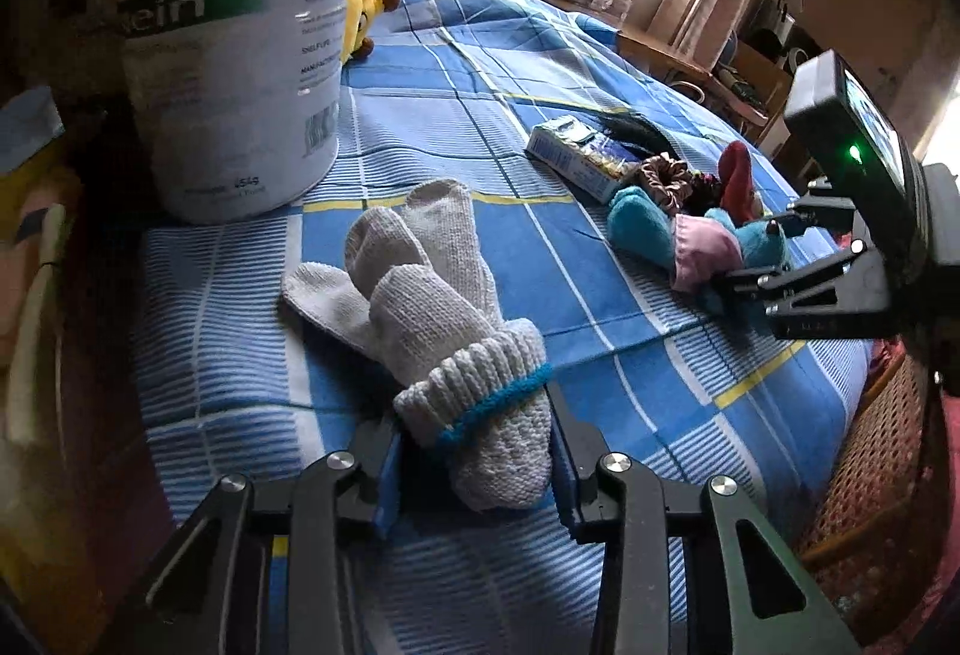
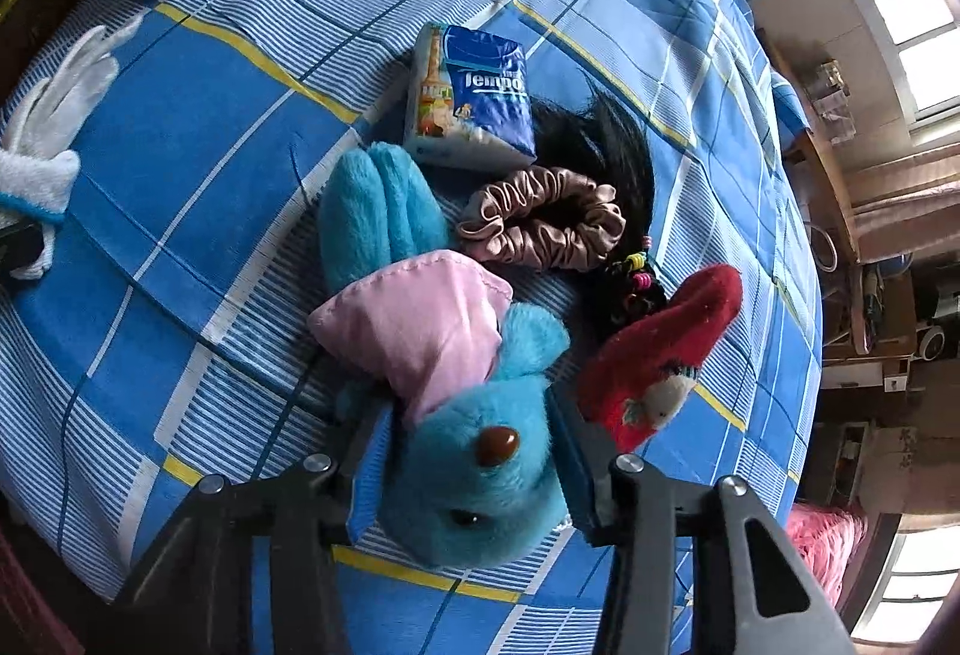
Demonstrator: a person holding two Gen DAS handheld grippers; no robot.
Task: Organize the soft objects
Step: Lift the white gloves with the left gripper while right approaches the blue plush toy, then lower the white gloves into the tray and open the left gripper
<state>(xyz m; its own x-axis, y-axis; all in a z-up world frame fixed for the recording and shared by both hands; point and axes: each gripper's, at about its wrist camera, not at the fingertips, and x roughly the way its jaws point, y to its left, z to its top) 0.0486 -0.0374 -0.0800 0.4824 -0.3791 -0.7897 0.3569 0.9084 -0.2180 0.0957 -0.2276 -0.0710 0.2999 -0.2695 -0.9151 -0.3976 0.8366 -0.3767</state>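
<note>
Left gripper (image 1: 474, 451) is clenching the grey gloves' (image 1: 420, 319) cuffs and right gripper (image 2: 471, 466) the blue plush's (image 2: 474, 451) head; both should lift straight, squeezing firmly.

Left tool (image 1: 477, 466) clamps the white knitted gloves (image 1: 444, 313) on bedsheet (image 1: 600, 331).

Checked bedspread (image 2: 198, 114), gloves (image 1: 420, 295), plush rabbit (image 2: 468, 475), tin (image 1: 234, 54)

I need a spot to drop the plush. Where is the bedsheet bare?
Bare sheet lies between the gloves and the blue plush, below the white tub. Crowded: tissue pack, scrunchie, black hair piece and red sock cluster together.
</note>
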